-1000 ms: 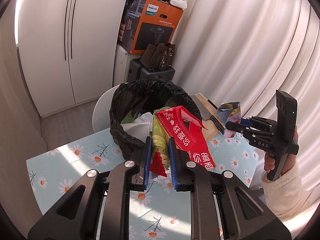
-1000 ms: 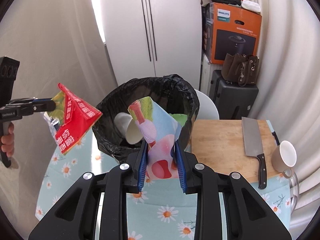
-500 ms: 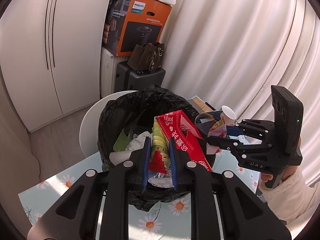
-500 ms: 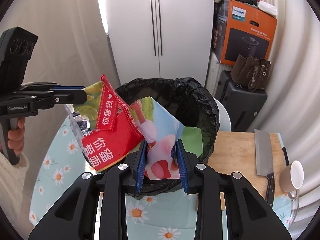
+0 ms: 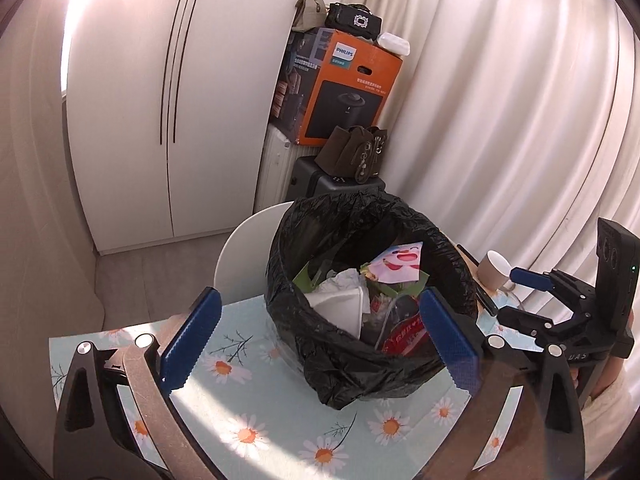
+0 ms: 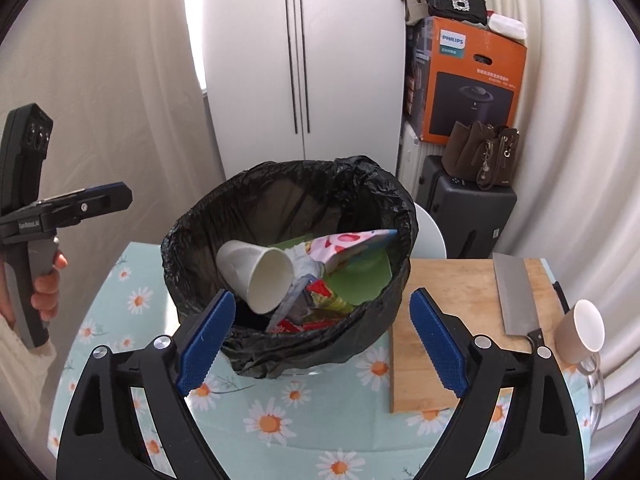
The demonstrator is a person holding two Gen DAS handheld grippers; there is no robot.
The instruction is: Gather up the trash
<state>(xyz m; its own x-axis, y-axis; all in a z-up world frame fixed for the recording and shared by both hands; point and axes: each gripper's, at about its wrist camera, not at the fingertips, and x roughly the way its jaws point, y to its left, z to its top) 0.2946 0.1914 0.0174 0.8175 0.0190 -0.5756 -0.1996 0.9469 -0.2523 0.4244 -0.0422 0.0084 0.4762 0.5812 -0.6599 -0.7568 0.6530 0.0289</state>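
A bin lined with a black bag (image 5: 320, 344) (image 6: 208, 224) stands on the daisy tablecloth. Inside lie a white paper cup (image 6: 256, 276), the pink cartoon wrapper (image 5: 400, 266) (image 6: 344, 246) and the red wrapper (image 5: 404, 334) (image 6: 294, 326). My left gripper (image 5: 320, 342) is open and empty, its jaws wide at the bin's near rim. My right gripper (image 6: 322, 338) is open and empty too, jaws wide just before the bin. Each gripper shows in the other's view, the left one (image 6: 106, 198) at the left and the right one (image 5: 528, 280) at the right.
A wooden cutting board (image 6: 452, 304) with a cleaver (image 6: 516, 296) lies right of the bin. A beige cup (image 6: 580, 332) (image 5: 494, 270) sits on a glass vessel at the table's right edge. A white chair (image 5: 244, 248), suitcase and orange box (image 6: 468, 80) stand behind.
Both grippers opened and let go. The red wrapper and the pink cartoon wrapper dropped into the bin, and both grippers drew back a little.
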